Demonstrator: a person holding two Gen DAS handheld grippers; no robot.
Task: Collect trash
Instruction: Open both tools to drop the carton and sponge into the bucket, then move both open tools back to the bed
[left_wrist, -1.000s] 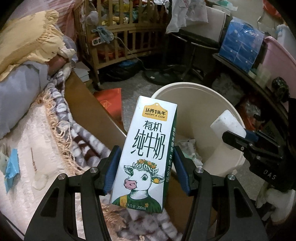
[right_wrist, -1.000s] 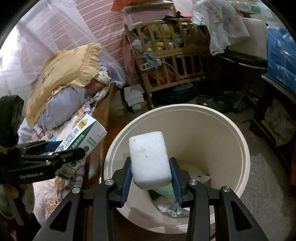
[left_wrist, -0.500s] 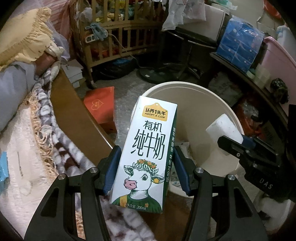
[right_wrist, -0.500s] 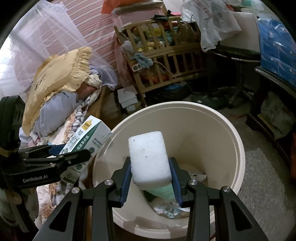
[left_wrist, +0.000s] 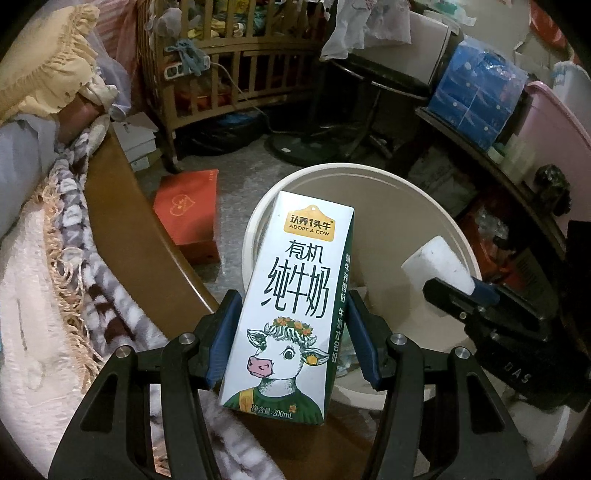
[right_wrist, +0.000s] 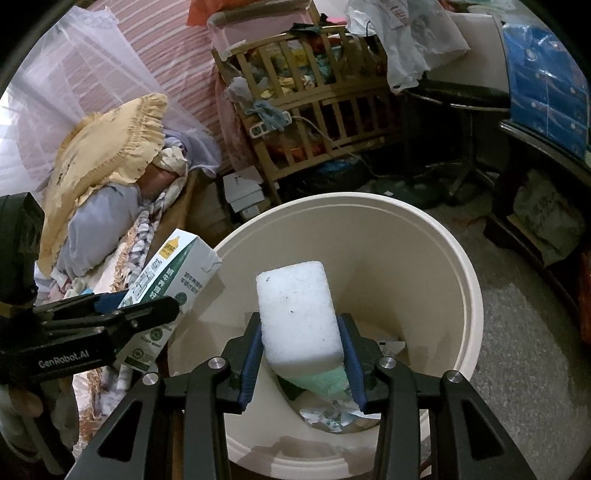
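Left gripper (left_wrist: 291, 332): clamped on milk carton (left_wrist: 295, 295), at bin (left_wrist: 436, 206) rim.
Right gripper (right_wrist: 300, 354): jaws opening, sponge (right_wrist: 297, 314) between them, over bin.

The milk carton (left_wrist: 291, 306) has moved over the bucket (left_wrist: 436, 206) rim.

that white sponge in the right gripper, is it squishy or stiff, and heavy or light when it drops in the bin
The sponge is probably soft: its sides look slightly pinched where the right gripper has it between its opening jaws. It is likely light, a porous white block with a thin green layer. Over the bin, it should fall in without rolling, given its flat faces.
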